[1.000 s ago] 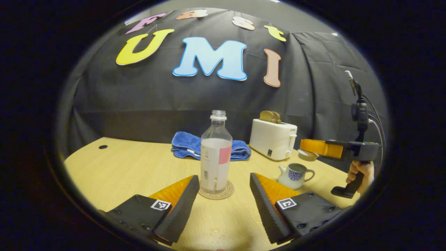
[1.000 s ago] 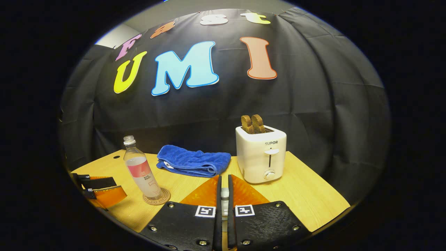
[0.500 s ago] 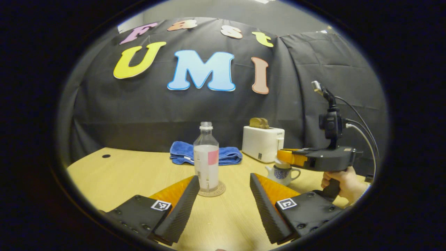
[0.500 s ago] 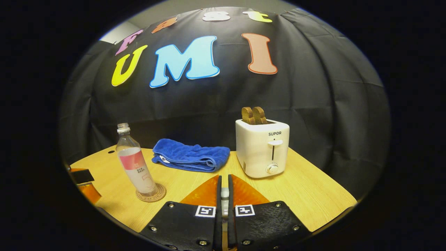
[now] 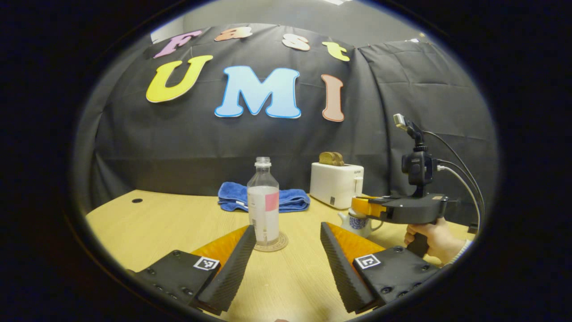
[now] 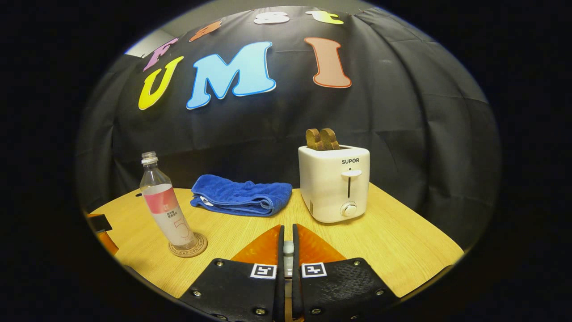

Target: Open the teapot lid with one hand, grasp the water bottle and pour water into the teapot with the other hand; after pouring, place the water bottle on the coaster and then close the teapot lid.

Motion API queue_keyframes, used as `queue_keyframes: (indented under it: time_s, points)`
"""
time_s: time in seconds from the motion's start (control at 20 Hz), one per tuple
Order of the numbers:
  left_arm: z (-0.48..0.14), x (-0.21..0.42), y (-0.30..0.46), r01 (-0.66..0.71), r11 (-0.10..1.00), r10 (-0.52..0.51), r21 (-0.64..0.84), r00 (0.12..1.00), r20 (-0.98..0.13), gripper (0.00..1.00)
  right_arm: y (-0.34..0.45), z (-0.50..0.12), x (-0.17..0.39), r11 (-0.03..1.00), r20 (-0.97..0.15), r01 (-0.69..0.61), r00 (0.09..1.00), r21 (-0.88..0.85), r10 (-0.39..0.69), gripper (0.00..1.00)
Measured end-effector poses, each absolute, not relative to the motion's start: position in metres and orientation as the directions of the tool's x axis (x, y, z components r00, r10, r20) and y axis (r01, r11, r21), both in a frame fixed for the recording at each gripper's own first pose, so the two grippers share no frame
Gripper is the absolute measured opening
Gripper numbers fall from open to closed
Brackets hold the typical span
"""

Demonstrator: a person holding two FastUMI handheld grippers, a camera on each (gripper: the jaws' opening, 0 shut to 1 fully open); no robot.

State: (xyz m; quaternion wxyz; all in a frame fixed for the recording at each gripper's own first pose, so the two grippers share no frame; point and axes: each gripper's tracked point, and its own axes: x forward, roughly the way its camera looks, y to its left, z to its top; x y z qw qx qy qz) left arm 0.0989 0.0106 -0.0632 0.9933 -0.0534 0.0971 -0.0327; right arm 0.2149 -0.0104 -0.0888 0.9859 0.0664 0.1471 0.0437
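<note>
The teapot [image 5: 357, 222] sits on the wooden table [image 5: 170, 219] at about 3 o'clock in the left gripper view, its top hidden behind the right gripper [image 5: 364, 206], which hangs right over it in a person's hand [image 5: 431, 237]. In the right gripper view that gripper's [image 6: 288, 237] fingers stand nearly together with a small pale piece pinched in the narrow gap; I take it for the teapot lid [image 6: 288, 248], though too little shows to be sure.

The water bottle [image 5: 263, 208] stands upright and uncapped on the round coaster [image 5: 273, 245] near the middle of the left gripper view, partly filled. The left gripper [image 5: 288, 243] is spread wide, holding nothing, its fingers apart from the bottle, with bottle and coaster just beyond its left finger.

Behind the bottle, toward 12 o'clock, lies a folded blue towel [image 5: 286, 199]. At about 2 o'clock from the bottle stands a white toaster [image 5: 336, 184] with two slices of bread [image 5: 331, 158] sticking up from it.
</note>
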Motion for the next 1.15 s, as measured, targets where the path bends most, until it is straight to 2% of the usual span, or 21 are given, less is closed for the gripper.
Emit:
queue_keyframes:
  time_s: [0.15, 0.35, 0.45, 0.5, 0.6, 0.9, 1.15]
  points:
    - [-0.064, 0.099, 0.009, 0.057, 0.992, -0.079, -0.117, 0.978, -0.191, 0.96, -0.010, -0.087, 0.213, 0.987, -0.280, -0.067, 0.954, 0.146, 0.107, 0.06]
    - [-0.064, 0.098, 0.008, 0.054, 0.992, -0.076, -0.116, 0.978, -0.192, 0.96, -0.011, -0.086, 0.204, 0.983, -0.288, -0.064, 0.951, 0.174, 0.113, 0.15]
    - [-0.062, 0.096, 0.009, 0.050, 0.993, -0.070, -0.107, 0.979, -0.192, 0.96, -0.010, -0.077, 0.196, 0.983, -0.277, -0.066, 0.954, 0.170, 0.112, 0.39]
    - [-0.060, 0.093, 0.010, 0.047, 0.993, -0.066, -0.106, 0.980, -0.188, 0.96, -0.007, -0.070, 0.190, 0.983, -0.264, -0.074, 0.957, 0.168, 0.118, 0.68]
    - [-0.056, 0.089, 0.011, 0.040, 0.994, -0.058, -0.106, 0.982, -0.181, 0.96, -0.009, -0.052, 0.175, 0.988, -0.231, -0.066, 0.968, 0.141, 0.098, 0.96]
    - [-0.044, 0.062, 0.011, 0.014, 0.996, -0.030, -0.090, 0.985, -0.170, 0.96, 0.000, 0.006, 0.108, 0.994, -0.117, -0.076, 0.990, 0.074, 0.084, 0.98]
    - [-0.029, 0.032, 0.012, -0.001, 0.997, -0.010, -0.073, 0.989, -0.148, 0.96, 0.007, 0.019, 0.054, 0.995, -0.099, -0.075, 0.992, 0.066, 0.082, 0.97]
